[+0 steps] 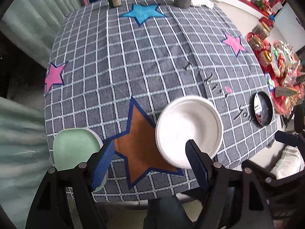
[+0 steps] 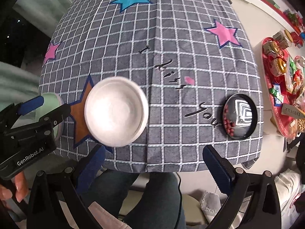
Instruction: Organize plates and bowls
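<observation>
Both grippers, left [image 1: 148,164] and right [image 2: 154,164], gape empty above the white bowl [image 1: 188,131].

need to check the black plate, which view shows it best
The right wrist view: the black plate shows whole, with red bits along its left inner edge. The left wrist view shows it small and squeezed at the table's right edge.
</observation>
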